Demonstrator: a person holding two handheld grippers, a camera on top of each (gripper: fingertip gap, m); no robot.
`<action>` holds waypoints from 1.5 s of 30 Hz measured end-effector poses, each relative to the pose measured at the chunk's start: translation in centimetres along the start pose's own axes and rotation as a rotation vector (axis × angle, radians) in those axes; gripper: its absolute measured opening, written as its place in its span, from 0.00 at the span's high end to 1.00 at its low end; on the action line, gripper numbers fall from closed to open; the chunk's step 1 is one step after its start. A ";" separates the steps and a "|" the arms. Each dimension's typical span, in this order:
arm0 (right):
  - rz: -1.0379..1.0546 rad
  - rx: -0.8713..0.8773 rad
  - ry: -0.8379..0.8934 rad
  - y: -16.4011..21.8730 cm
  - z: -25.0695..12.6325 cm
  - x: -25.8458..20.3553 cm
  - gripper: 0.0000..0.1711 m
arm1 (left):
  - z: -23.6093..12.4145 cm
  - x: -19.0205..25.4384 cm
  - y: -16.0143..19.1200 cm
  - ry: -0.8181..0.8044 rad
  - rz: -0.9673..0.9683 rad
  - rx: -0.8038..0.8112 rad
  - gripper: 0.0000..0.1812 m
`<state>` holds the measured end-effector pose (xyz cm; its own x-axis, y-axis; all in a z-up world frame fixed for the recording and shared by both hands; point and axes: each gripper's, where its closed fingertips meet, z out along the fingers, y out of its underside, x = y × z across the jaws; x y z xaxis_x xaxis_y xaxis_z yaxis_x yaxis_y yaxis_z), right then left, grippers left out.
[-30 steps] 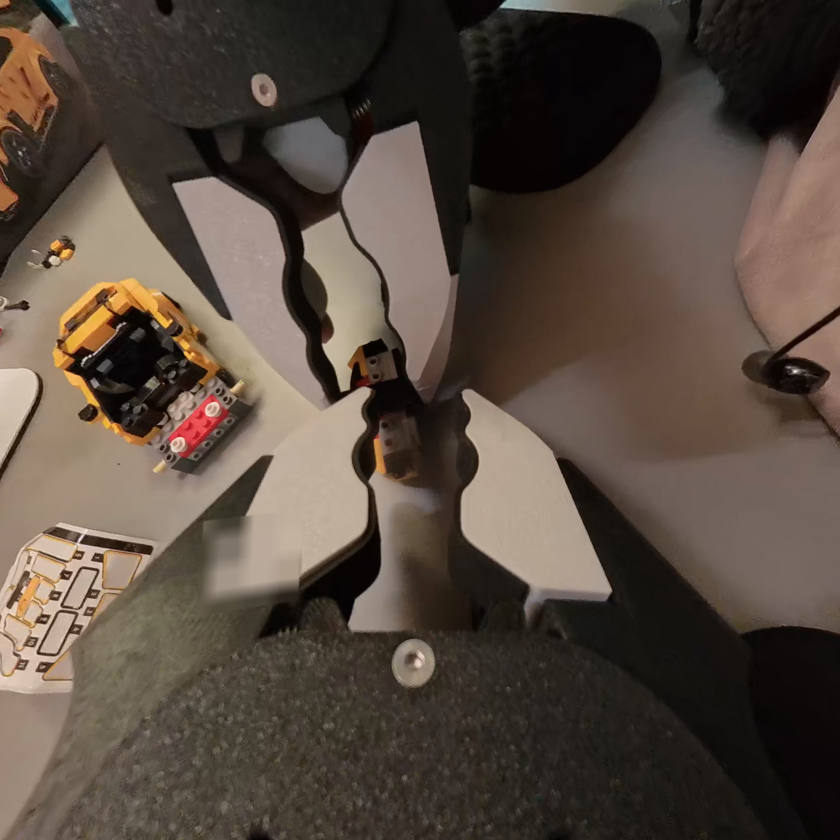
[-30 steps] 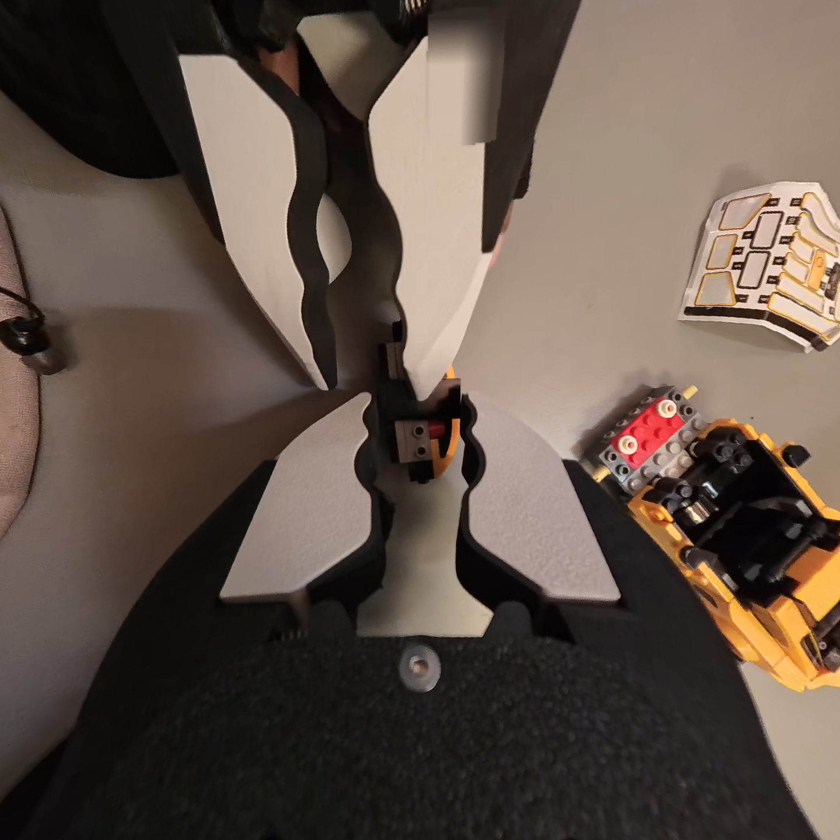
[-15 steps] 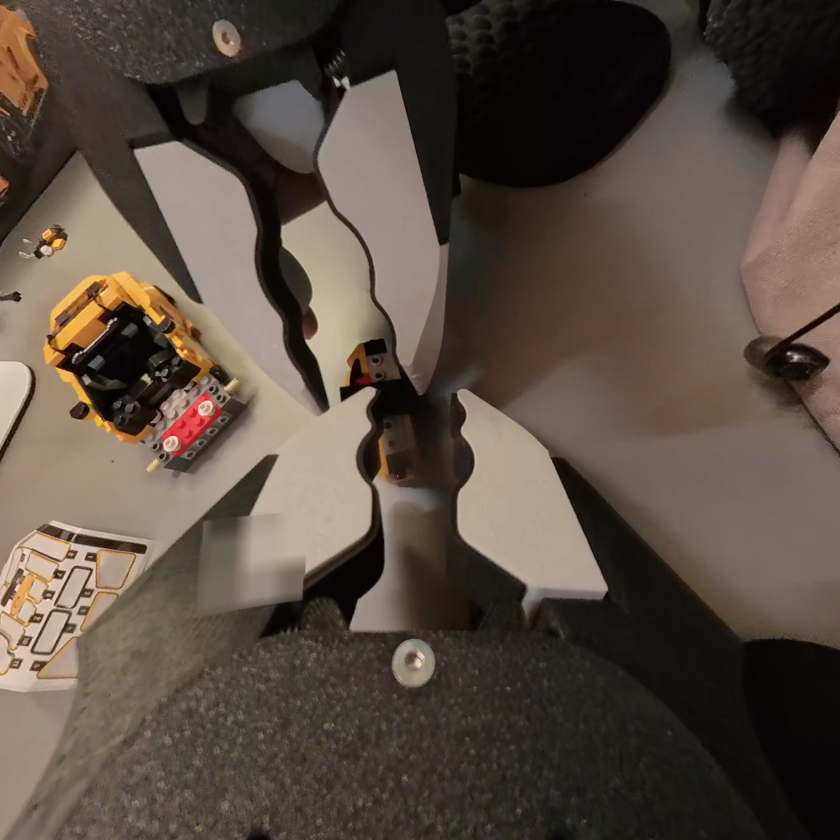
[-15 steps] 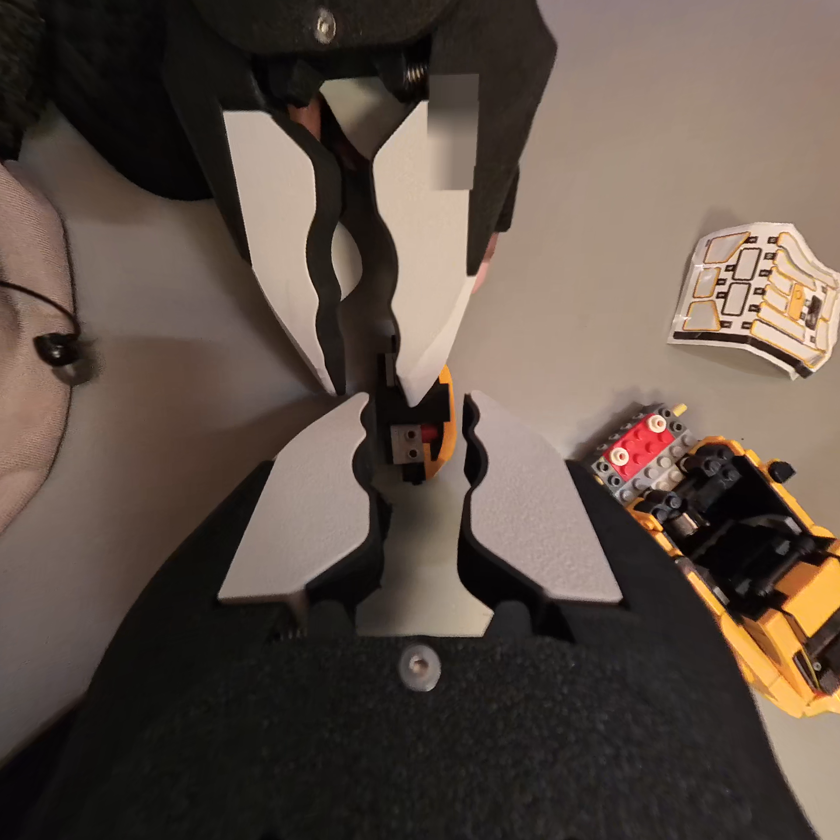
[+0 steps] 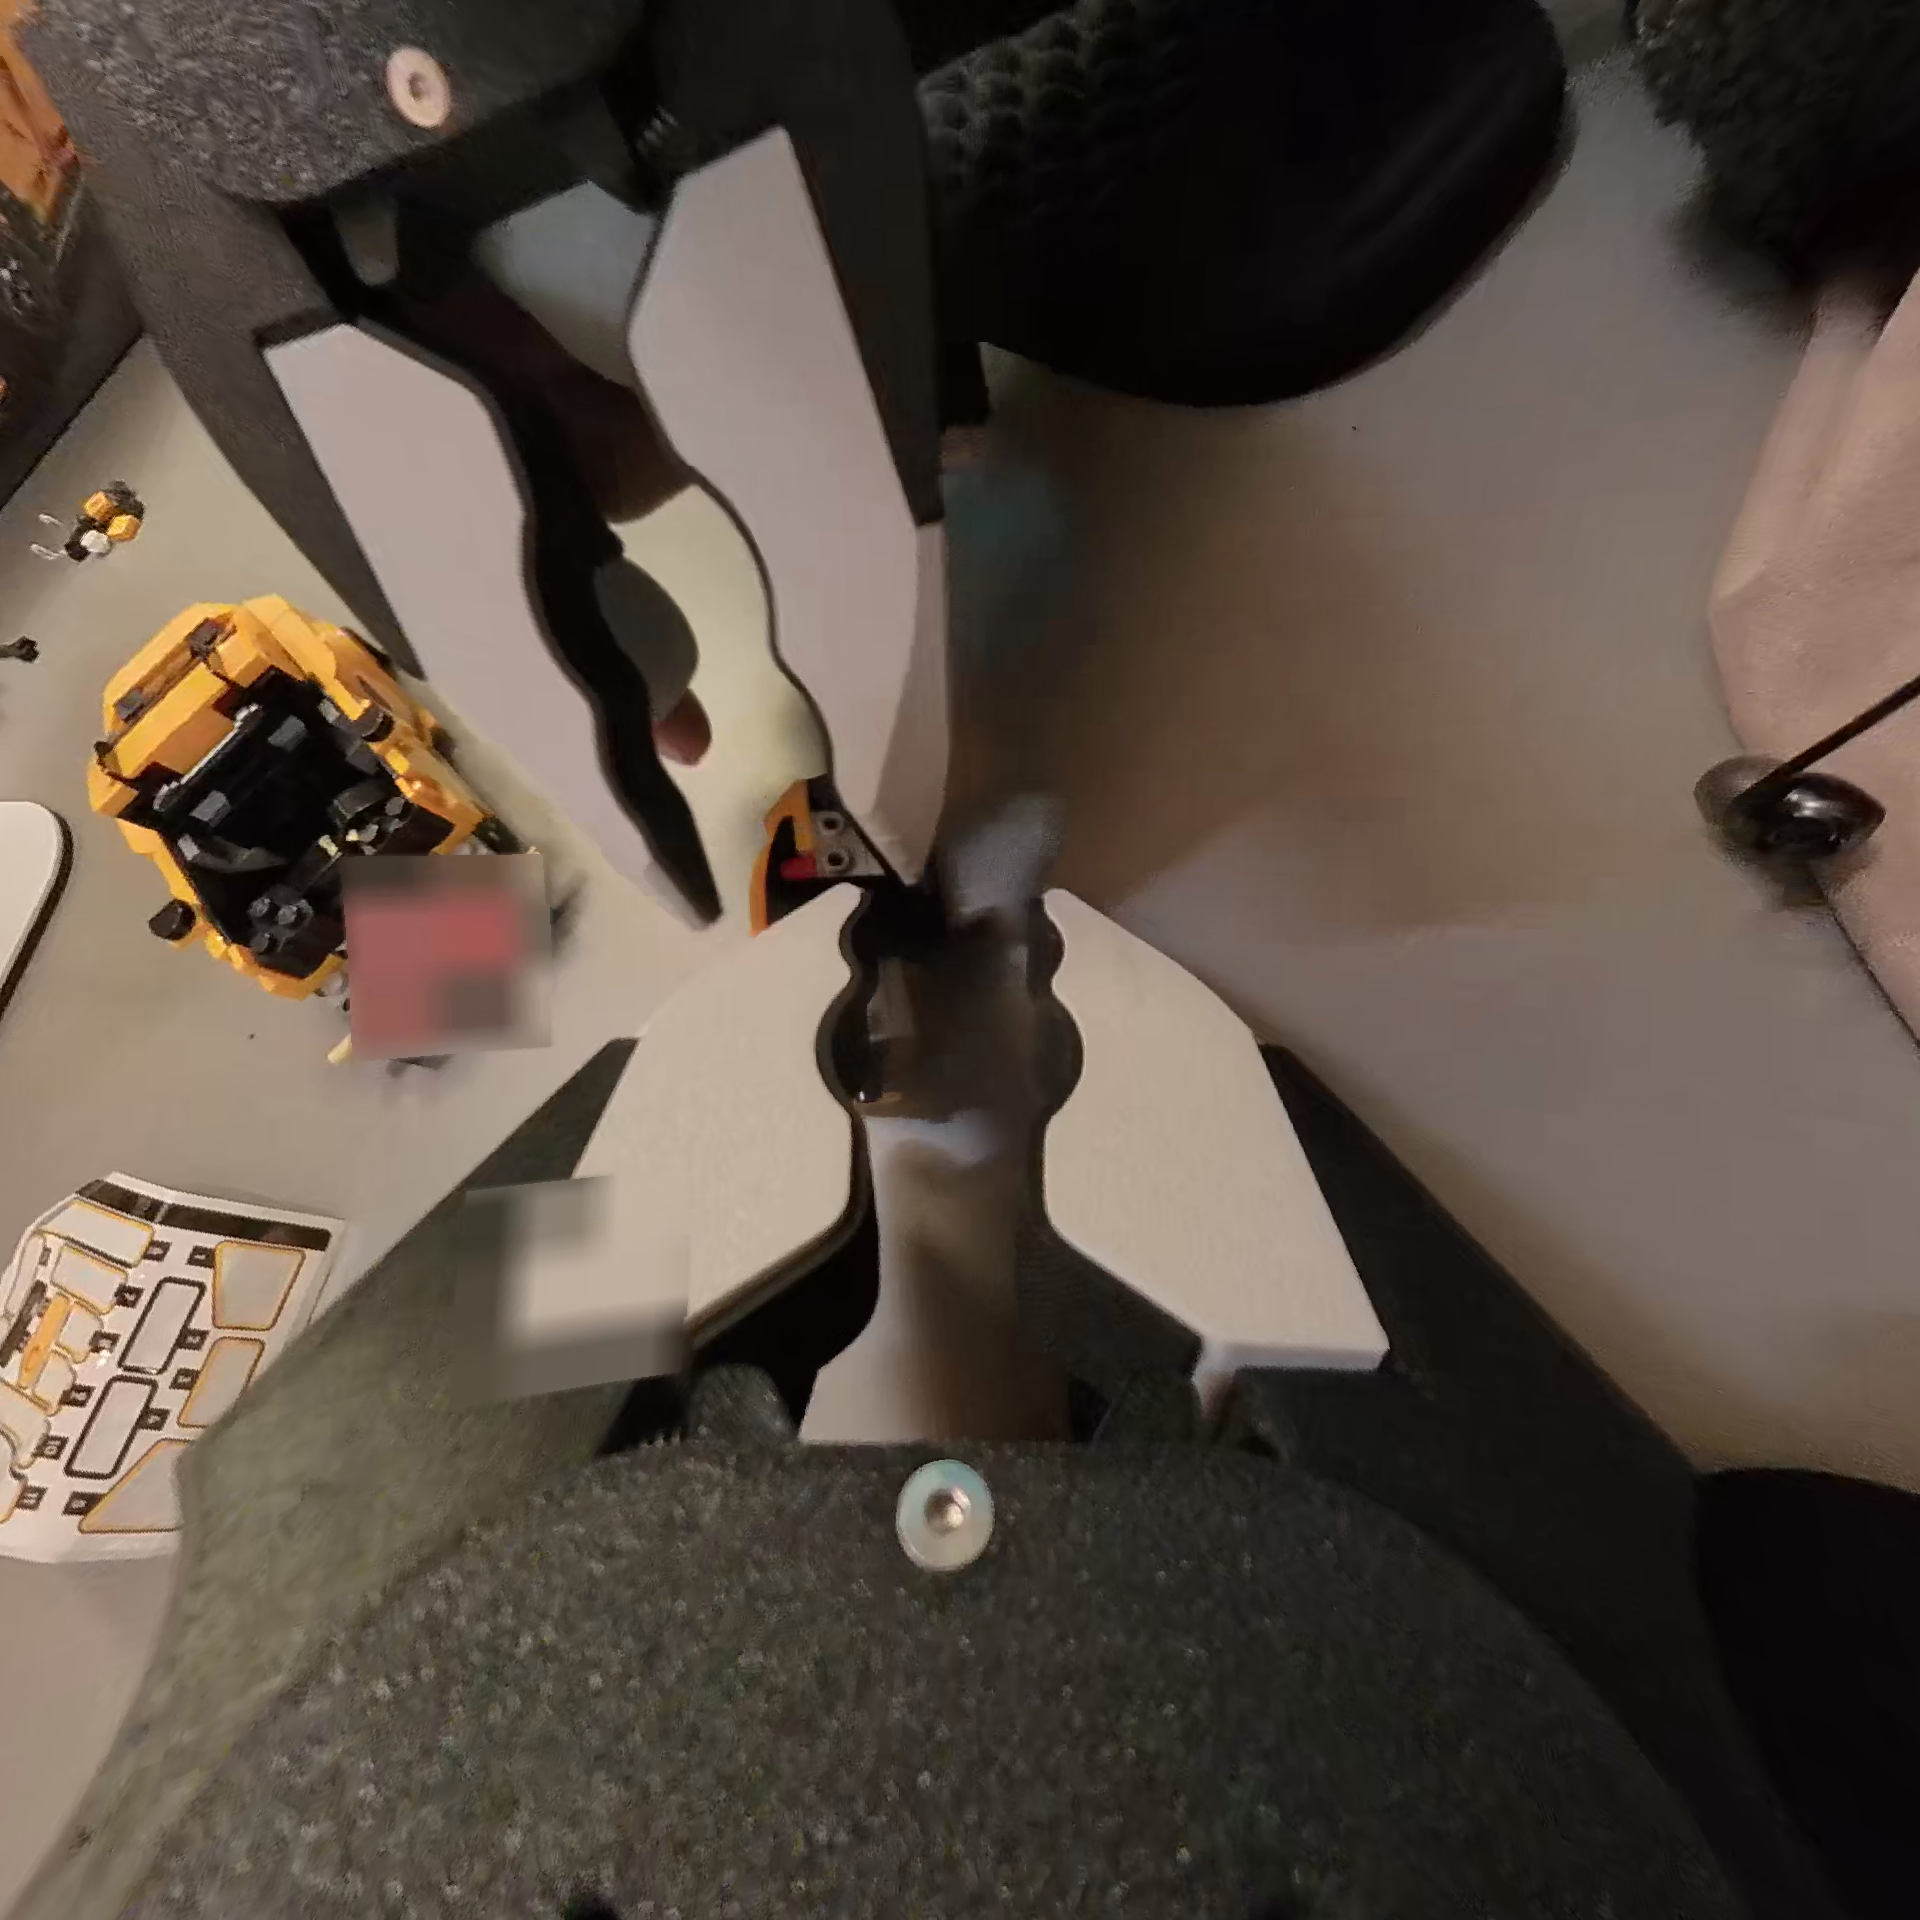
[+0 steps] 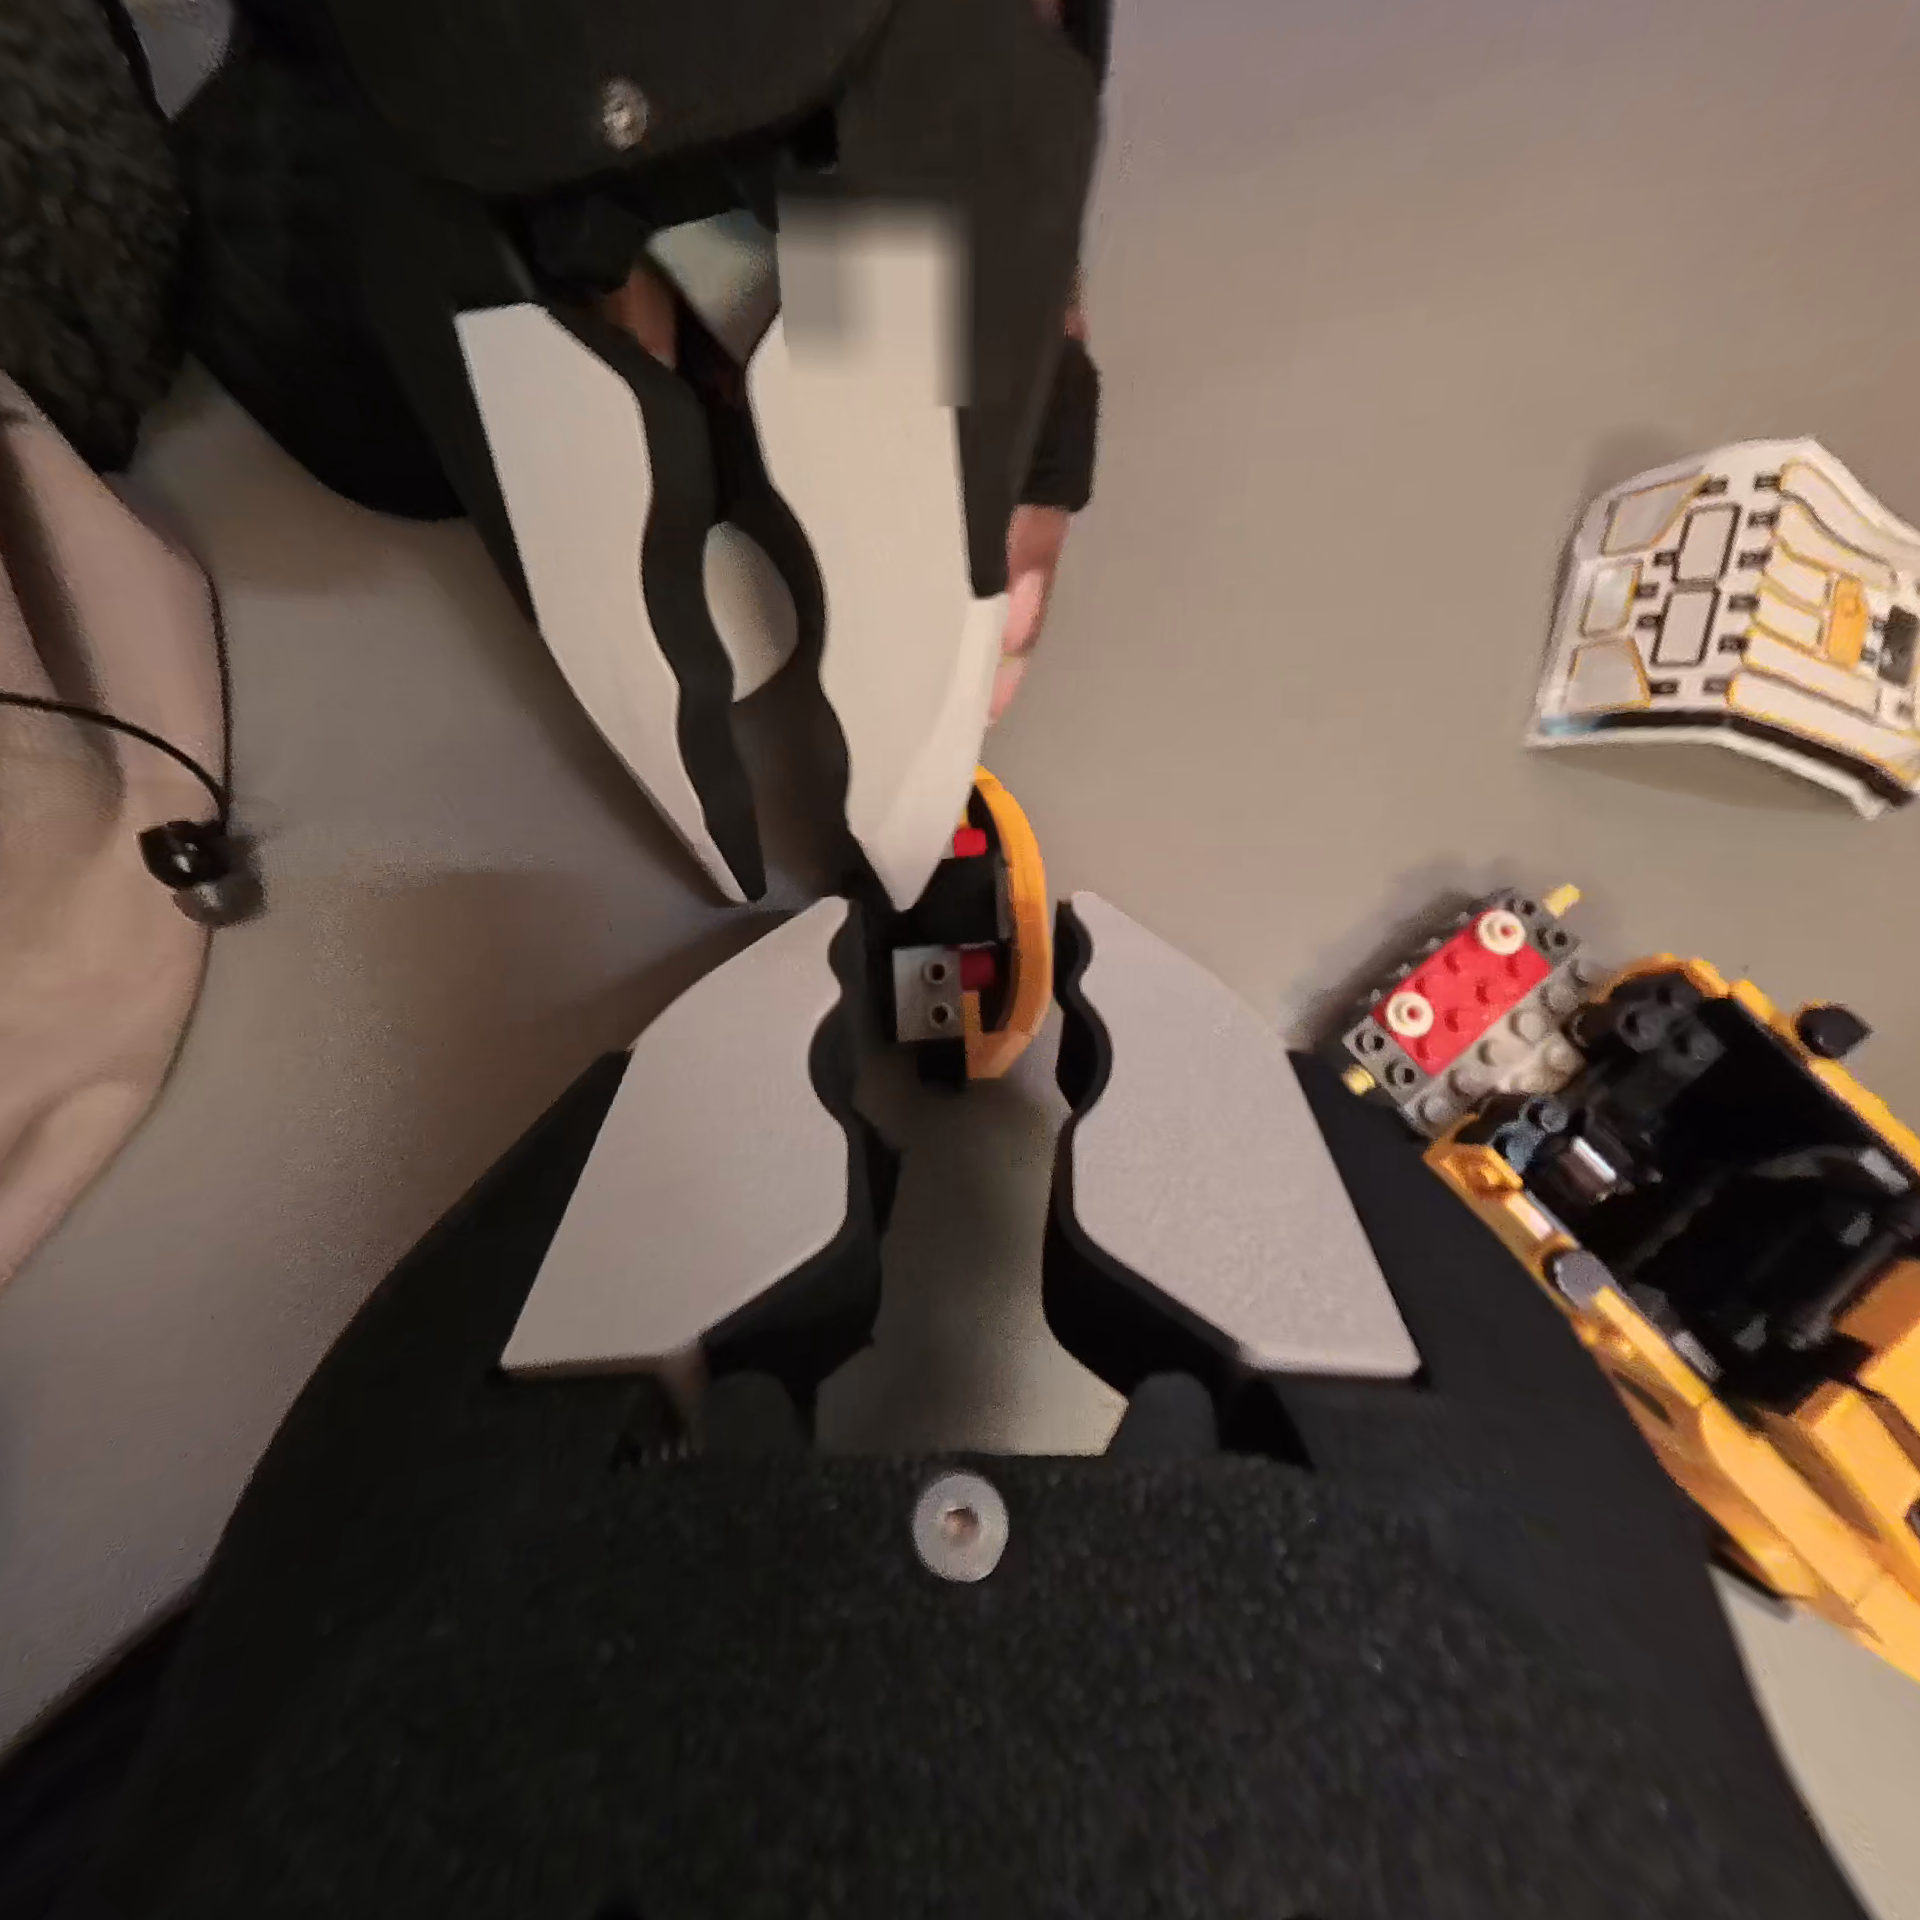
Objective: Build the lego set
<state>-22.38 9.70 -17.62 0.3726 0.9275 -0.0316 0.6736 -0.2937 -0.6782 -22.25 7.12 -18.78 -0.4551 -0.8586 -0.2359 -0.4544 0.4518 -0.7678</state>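
Right wrist view: the right gripper [image 6: 956,997] points at a small sub-assembly [image 6: 961,987] of black, grey, red and orange Lego pieces with a curved orange arch on its right side. The right gripper's grey fingers [image 6: 1174,1143] stand spread, with a gap between the right finger and the orange arch; whether the left finger touches the piece cannot be told. From above, the left gripper [image 6: 821,883] comes tip to tip with it, its two fingers nearly together at the tips, and one tip lies over the top of the sub-assembly; whether it truly pinches the piece is not clear. To the right, on the grey table [image 6: 1351,364], lies the partly built orange and black Lego car [image 6: 1662,1226], its grey and red plate end toward the grippers. A curled sticker sheet [image 6: 1745,634] lies beyond it. In the left wrist view the same piece [image 5: 805,852] shows between the opposing tips, though the left gripper's [image 5: 945,997] own tips are blurred.
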 end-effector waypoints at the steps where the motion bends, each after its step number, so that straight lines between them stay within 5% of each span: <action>1: 0.046 0.007 -0.024 0.1 -0.2 0.2 0.78 | 0.0 0.0 0.0 0.001 -0.003 0.000 0.85; 7: 0.169 -0.039 -0.113 1.4 0.9 0.1 0.72 | -0.1 0.0 0.0 0.000 -0.016 0.002 0.85; 16: 0.161 -0.043 -0.121 1.4 0.4 0.1 0.77 | -0.2 -0.1 -0.1 -0.011 -0.023 0.004 0.84; 30: -0.065 -0.049 0.088 1.6 0.2 0.1 0.77 | -1.0 1.0 -0.4 0.101 -0.052 0.051 0.83; 35: -0.083 -0.026 0.144 1.7 0.3 0.1 0.77 | -2.5 -1.8 -1.1 0.028 -0.186 0.135 0.83; 40: -0.129 -0.027 0.184 1.7 0.3 0.0 0.77 | -0.7 -2.1 1.0 0.026 -0.302 0.031 0.66; 45: -0.232 -0.025 0.265 1.6 0.5 -0.2 0.77 | 0.1 -1.9 1.4 0.055 -0.340 -0.013 0.70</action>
<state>-21.66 9.17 -19.04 0.3580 0.8790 0.3149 0.7740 -0.0907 -0.6267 -21.94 9.32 -19.42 -0.3164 -0.9464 0.0646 -0.5967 0.1456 -0.7891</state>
